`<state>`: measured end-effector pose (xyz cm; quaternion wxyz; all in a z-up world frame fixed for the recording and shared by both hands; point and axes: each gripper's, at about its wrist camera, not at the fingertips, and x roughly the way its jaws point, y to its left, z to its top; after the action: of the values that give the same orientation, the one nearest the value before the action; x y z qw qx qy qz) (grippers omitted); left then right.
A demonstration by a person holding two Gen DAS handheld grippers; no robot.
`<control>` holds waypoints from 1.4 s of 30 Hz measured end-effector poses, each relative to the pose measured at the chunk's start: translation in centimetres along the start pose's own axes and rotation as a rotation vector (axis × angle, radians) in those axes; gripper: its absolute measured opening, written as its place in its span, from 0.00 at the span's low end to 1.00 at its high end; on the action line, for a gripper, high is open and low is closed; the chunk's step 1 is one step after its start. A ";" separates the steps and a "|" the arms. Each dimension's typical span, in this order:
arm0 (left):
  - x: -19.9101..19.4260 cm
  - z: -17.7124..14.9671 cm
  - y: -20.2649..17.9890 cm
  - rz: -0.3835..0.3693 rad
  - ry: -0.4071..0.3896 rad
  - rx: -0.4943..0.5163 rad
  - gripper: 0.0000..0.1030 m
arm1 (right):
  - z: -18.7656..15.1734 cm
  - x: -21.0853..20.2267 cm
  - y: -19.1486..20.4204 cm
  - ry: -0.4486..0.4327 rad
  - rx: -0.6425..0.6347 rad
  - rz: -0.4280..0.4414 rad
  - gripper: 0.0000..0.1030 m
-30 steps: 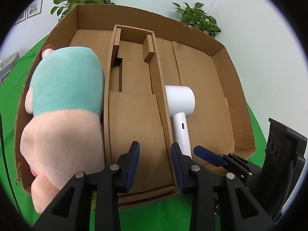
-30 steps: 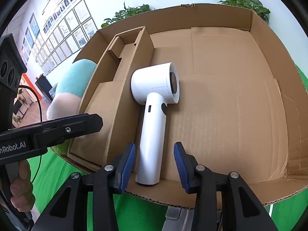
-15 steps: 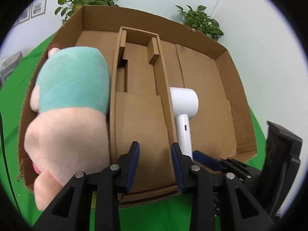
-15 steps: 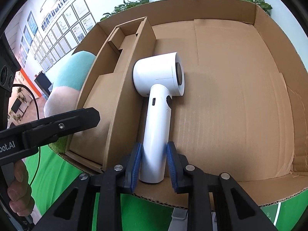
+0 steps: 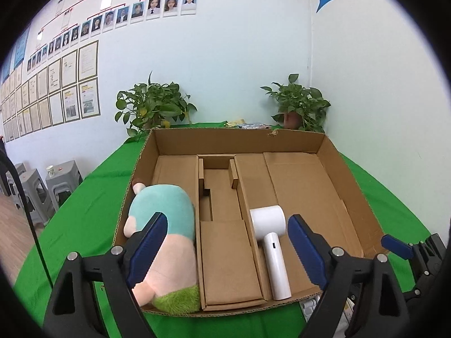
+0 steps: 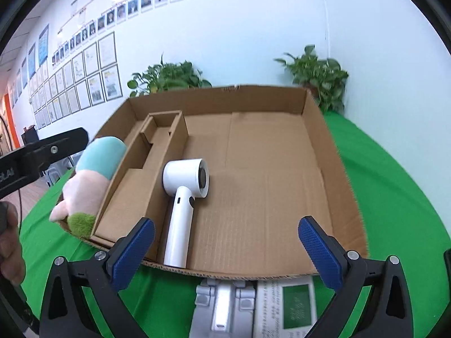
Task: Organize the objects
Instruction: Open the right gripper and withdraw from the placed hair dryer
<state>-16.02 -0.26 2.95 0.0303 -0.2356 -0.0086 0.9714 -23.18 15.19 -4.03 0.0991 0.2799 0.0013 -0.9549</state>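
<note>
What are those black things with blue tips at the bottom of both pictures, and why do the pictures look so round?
Those are tongs, not a robot. A person holds one pair in each hand, and each pair has a little camera looking along its two fingers. The lens is very wide, so the picture bends like a bubble.

One picture comes from the left tongs, the other from the right tongs. Both pairs are just opening, and nothing is pinched in them.

In front of them a big cardboard box sits on a green table. Inside, on the left, lies a plush toy in pink and teal. A cardboard divider runs down the middle, and a white hair dryer lies on the box floor to the right of it. Two leafy plants stand behind the box.
</note>
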 end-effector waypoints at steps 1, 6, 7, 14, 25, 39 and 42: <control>-0.1 -0.1 -0.1 0.001 0.000 0.005 0.85 | -0.1 -0.6 -0.1 -0.010 -0.006 0.009 1.00; -0.2 0.1 -0.7 -0.011 0.008 0.005 0.85 | -0.3 -2.0 -0.1 -0.019 -0.037 0.025 1.00; -0.3 0.0 -0.8 -0.011 0.007 0.006 0.85 | -0.4 -2.0 0.0 -0.019 -0.037 0.033 1.00; -0.1 -0.3 -0.8 -0.004 0.021 0.012 0.85 | -0.6 -2.0 -0.1 -0.020 -0.023 0.037 1.00; -0.5 -0.5 -0.4 0.005 0.015 0.001 0.85 | -0.9 -1.7 0.3 -0.010 -0.024 0.059 1.00; -0.2 -1.0 -0.4 -0.010 0.053 -0.018 0.85 | -1.5 -2.4 0.1 -0.002 -0.019 0.166 1.00; -0.2 -1.1 -0.5 -0.012 0.057 -0.017 0.85 | -1.7 -2.5 0.1 0.000 -0.021 0.180 1.00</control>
<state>-15.28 0.22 2.04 0.0345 -0.2635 -0.0172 0.9639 -20.22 15.61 -4.13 0.1873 0.2778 -0.0138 -0.9421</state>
